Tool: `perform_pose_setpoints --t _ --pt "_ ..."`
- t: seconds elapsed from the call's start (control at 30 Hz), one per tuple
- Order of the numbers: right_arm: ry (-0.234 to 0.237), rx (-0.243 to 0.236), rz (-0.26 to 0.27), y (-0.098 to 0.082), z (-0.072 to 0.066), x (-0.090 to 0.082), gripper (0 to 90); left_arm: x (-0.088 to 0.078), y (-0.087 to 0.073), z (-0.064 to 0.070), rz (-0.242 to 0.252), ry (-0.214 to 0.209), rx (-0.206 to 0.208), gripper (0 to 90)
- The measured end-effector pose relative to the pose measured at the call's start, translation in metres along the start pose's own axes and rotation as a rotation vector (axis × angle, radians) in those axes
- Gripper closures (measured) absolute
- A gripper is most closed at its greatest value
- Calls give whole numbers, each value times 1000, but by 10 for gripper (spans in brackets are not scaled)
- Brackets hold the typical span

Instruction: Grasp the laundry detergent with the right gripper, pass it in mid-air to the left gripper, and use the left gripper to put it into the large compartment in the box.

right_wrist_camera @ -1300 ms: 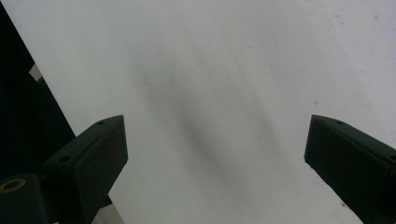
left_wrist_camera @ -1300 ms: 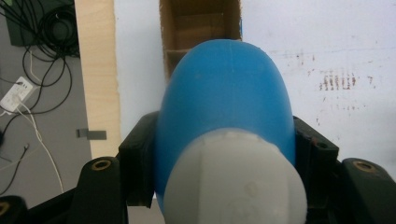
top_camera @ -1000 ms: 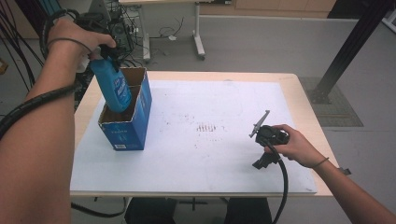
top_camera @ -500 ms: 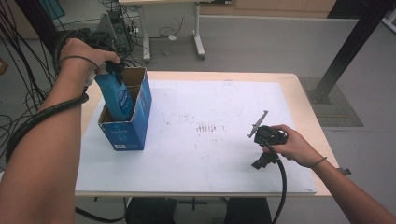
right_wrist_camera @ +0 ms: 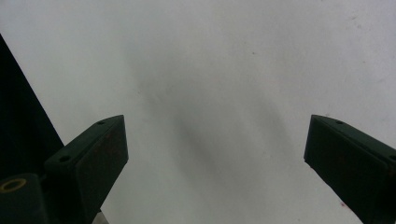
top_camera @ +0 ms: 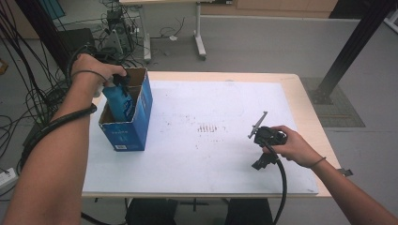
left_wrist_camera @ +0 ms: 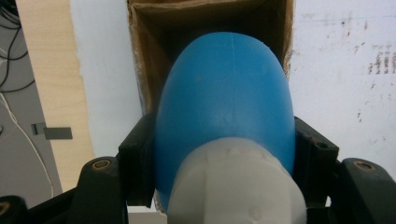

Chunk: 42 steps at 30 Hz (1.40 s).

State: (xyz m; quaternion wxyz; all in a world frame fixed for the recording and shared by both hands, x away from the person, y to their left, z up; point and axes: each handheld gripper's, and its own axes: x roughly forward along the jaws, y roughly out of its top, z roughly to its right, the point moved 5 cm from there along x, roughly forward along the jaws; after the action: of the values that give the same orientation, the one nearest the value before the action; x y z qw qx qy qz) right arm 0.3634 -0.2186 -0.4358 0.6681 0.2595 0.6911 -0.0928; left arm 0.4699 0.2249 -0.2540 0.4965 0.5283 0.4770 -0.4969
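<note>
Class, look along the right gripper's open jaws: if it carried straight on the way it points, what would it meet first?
Most likely the white sheet covering the table; nothing lies between the right gripper and it, though depth is hard to judge.

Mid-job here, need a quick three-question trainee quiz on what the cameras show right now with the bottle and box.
1. True or false: the left gripper is clamped on the blue bottle.
2. Where is the bottle's lower end? A) flat on the white mat B) inside the open blue box C) off the table
3. What do the jaws of the right gripper hold?

Key:
1. True; both pads press its sides just below the white cap.
2. B.
3. Nothing; they stand wide apart over the bare white mat.
</note>
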Motion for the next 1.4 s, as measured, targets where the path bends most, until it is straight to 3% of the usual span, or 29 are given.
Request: perform_pose_setpoints --t 0.4,0.9,1.4 --pt "-3 5 8 -3 0 0 60 30 -2 -4 -14 -14 -31 374" --pt "-4 6 11 -2 -2 1 62 58 -8 0 -50 -2 -26 374" --pt "4 9 15 -1 -2 4 62 60 -9 0 -47 -2 -32 373"
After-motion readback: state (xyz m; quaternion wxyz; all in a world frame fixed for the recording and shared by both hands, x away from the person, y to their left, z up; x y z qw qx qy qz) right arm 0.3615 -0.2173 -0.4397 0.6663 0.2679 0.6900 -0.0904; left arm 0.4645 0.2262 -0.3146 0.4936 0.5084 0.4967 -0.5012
